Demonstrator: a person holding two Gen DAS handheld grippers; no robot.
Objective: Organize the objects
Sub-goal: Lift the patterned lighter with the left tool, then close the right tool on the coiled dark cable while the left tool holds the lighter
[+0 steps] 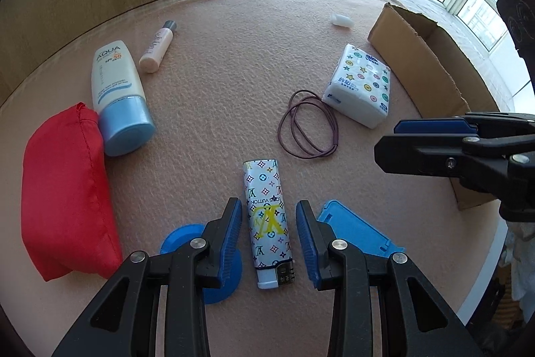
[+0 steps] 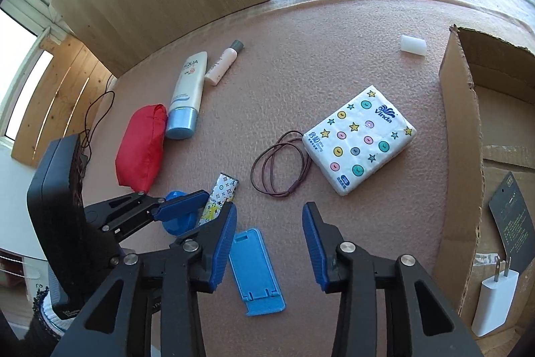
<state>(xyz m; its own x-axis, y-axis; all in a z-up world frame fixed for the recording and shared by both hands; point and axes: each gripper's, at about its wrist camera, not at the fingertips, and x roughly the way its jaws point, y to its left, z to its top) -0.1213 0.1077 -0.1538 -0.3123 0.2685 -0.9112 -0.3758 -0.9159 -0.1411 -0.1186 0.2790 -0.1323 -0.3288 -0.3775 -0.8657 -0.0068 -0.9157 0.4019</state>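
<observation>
The left gripper [image 1: 268, 236] is spread wide, its jaws flanking the patterned lighter [image 1: 268, 223] without touching it. The right gripper [image 2: 269, 240] hangs equally wide apart, empty, above the blue phone stand [image 2: 255, 270].

"AQUA" and "SPF 50" on the sunscreen tube [image 1: 115, 79], "LOUIS VUITTON" on the lighter [image 1: 267, 219], "Vinda" on the tissue pack [image 2: 361, 139]

The left gripper [image 1: 269, 236] is low over the worktop, its jaws apart and level with each other, its blue pads [image 1: 234, 236] touching nothing. The right gripper [image 2: 269, 240] is held beside it, to its right, jaws also wide apart and empty. A dark cuff [image 2: 43, 317] shows behind the left gripper.
</observation>
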